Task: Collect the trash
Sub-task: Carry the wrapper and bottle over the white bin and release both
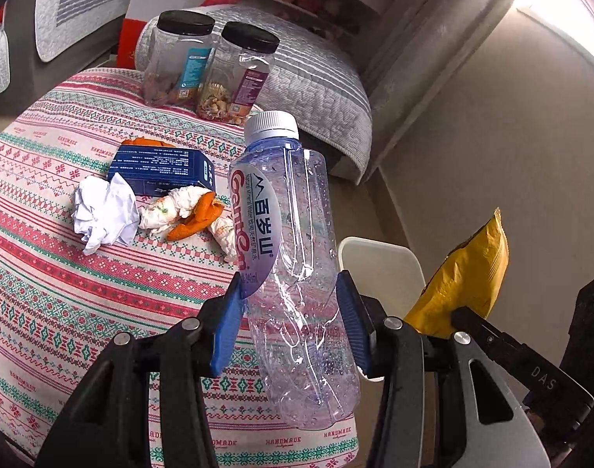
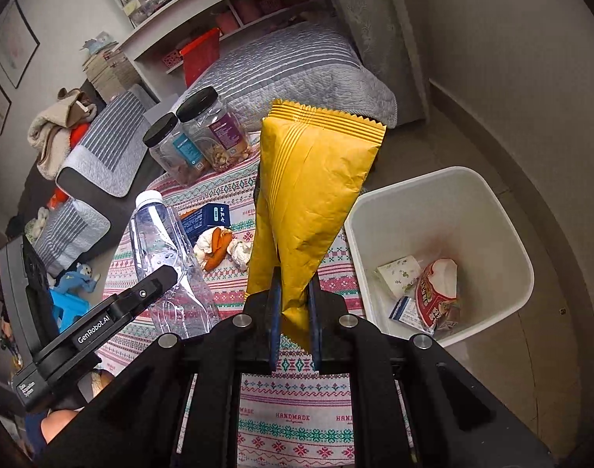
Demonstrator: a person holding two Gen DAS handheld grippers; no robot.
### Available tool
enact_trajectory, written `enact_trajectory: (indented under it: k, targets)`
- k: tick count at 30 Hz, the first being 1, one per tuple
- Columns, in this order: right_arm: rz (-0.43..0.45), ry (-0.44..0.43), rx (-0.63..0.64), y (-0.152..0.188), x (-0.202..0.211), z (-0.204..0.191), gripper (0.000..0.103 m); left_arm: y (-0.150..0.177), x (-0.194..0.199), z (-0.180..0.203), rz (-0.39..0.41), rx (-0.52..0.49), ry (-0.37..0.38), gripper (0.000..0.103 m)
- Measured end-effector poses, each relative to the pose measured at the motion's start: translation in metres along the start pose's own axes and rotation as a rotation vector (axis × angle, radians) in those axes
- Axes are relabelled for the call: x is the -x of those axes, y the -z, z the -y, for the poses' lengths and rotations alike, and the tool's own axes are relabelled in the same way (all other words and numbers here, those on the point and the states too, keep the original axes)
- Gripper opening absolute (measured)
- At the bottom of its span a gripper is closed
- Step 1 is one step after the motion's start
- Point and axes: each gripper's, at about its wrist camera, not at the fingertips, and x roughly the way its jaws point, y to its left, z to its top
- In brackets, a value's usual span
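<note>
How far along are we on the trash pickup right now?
Partly done. The bin already holds a noodle cup and small cartons. In hand: the left gripper clamps the bottle, the right gripper pinches the yellow wrapper; neither is dropped yet. Left on the table: crumpled paper, peels and a blue box.

The left gripper [image 1: 291, 323] points forward and slightly up, its two blue fingers [image 1: 228, 325] spread wide and pressed against the sides of a clear water bottle [image 1: 293, 257] — the jaws clamp it near its lower half, holding it upright with a slight tilt. The right gripper [image 2: 295, 319] sits just beside the left one, to its right, its blue pads [image 2: 274, 312] drawn nearly together — pinching the bottom end of a yellow snack packet [image 2: 308, 202] that stands up between them.
</note>
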Motion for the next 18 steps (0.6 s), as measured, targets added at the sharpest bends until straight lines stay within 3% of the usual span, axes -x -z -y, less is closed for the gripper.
enact_trajectory:
  k: [5, 14, 18]
  targets:
    - [0.011, 0.026, -0.055, -0.003, 0.006, 0.032, 0.011, 0.009, -0.028, 0.028, -0.042, -0.048, 0.055, 0.047]
    - [0.028, 0.052, -0.226, -0.008, 0.004, 0.093, 0.011, 0.042, -0.101, 0.076, -0.147, -0.077, 0.083, 0.047]
    - [-0.026, 0.084, -0.279, -0.007, -0.016, 0.113, 0.012, 0.047, -0.124, 0.097, -0.158, -0.089, 0.093, 0.047]
